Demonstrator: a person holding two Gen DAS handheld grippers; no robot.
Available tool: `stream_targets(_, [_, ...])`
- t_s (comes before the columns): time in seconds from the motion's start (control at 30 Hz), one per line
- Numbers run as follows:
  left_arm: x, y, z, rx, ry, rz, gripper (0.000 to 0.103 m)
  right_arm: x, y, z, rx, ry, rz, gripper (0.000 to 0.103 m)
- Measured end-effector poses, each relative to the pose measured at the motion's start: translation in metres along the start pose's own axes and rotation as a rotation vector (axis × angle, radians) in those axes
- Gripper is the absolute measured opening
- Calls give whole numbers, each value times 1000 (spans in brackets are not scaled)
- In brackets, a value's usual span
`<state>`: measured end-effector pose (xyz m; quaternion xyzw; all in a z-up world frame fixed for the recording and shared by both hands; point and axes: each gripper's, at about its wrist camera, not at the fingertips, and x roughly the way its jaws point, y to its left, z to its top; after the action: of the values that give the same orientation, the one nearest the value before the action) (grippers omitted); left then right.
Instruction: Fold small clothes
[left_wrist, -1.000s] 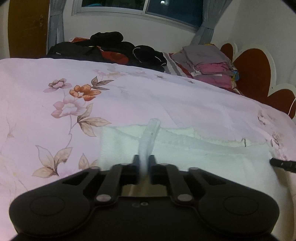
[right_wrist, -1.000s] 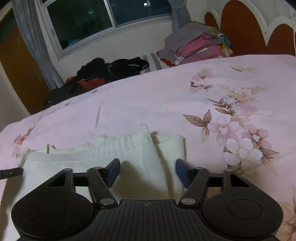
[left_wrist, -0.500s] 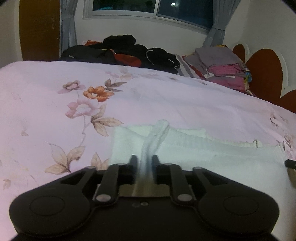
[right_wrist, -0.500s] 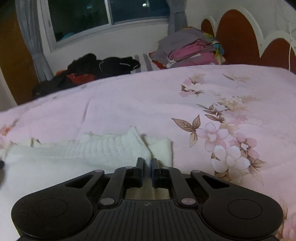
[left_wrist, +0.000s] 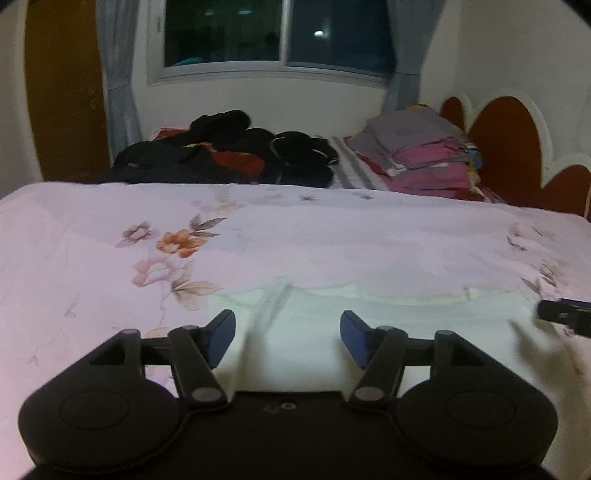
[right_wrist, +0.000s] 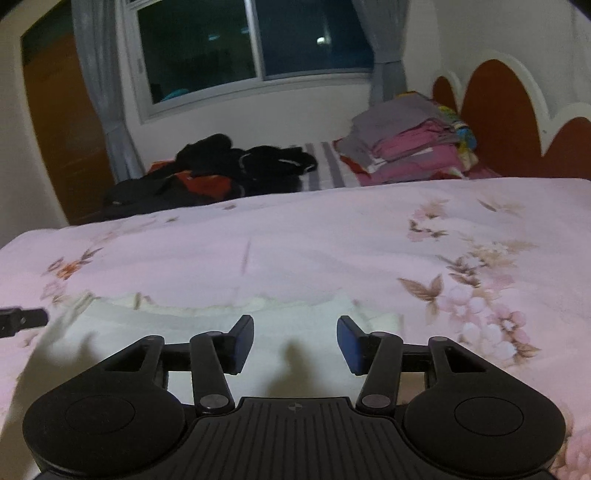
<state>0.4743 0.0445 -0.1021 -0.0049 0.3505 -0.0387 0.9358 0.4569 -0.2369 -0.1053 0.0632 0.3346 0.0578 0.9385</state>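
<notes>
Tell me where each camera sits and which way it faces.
Left wrist: on the left claw, angled down over the white garment on the floral bedspread toward the window; its opening blue pads show, nothing between them.
Right wrist: on the right claw, same heading; opening pads show, also with nothing between them.
Shared: garment, folded clothes stack, and each other's fingertip.

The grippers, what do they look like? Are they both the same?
Nearly the same. The left gripper and right gripper are both black, with two round bulges at the sides and thin bars with silver pins. Each finger ends in a dark blue pad. The right one has a ribbed top with a small round mark; the left one's top is smooth. No hands, sleeves or cables show.
</notes>
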Motion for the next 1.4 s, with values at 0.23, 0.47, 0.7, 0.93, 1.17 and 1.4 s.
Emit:
stream_targets(0.23, [6,-25,-10,11,39,-69,62,6,25,-10,-34,37,47,51])
stream_targets(0.47, [33,-43,-13,20,62,-68,62,26,47,-13,-57,63,73,51])
stream_targets(0.7, [52,-24,-37,43,109,-5,64,46,29,-32,-108,121,26,51])
stream_targets(0.93, [33,10,-46,13,101,48,64,23,-40,-46,-48,93,-115,51])
stream_targets(1.17, [6,-4,-46,30,98,32,62,4,-36,-39,-5,63,-94,51])
stream_targets(1.4, [-11,-21,-62,37,114,-17,64,-10,24,-43,-44,41,60,51])
